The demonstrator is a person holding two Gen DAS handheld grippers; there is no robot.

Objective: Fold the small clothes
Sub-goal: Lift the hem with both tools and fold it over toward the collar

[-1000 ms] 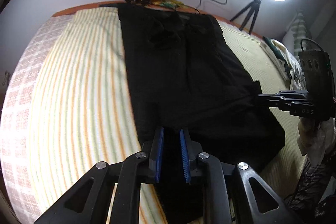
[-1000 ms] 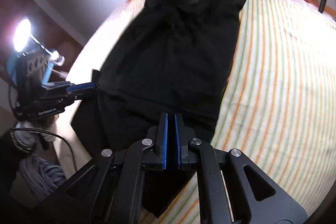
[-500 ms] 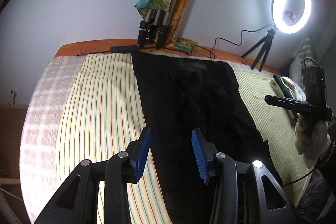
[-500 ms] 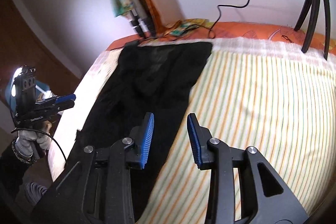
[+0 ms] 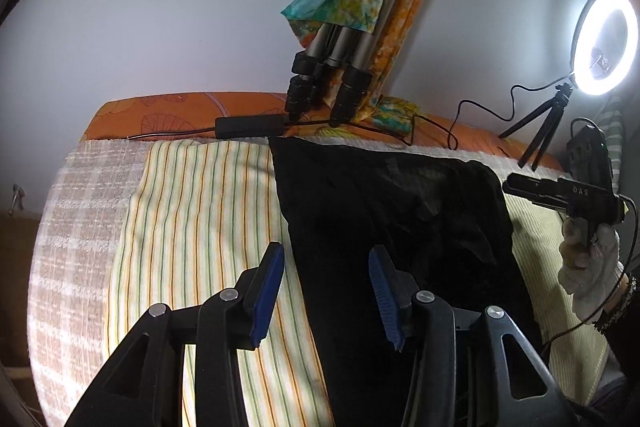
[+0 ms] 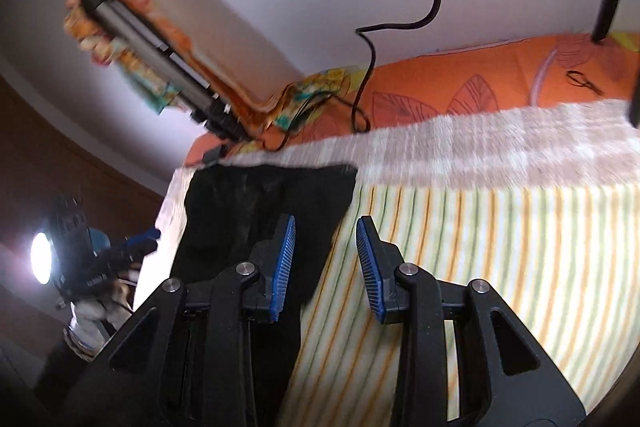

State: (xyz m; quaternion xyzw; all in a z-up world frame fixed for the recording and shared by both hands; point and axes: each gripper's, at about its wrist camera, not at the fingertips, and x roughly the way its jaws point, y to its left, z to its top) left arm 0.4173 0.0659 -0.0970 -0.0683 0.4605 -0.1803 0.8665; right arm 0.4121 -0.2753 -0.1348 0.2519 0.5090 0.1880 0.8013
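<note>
Black garment (image 5: 384, 219) spread flat along a bed (image 5: 192, 211) under a striped sheet, top edge just short of the orange bedding at the wall; left tongs (image 5: 326, 291) above its near left edge, blue pads spreading wider, nothing pinched between them; right tongs (image 6: 324, 263) over the garment's right border and the bare stripes, pads parted and empty; gloved hand (image 5: 588, 267) on the right tool at the frame's far side; folded tripod (image 5: 340, 67) wrapped in patterned cloth against the wall; lit ring light (image 5: 604, 43) on a small stand beyond.
</note>
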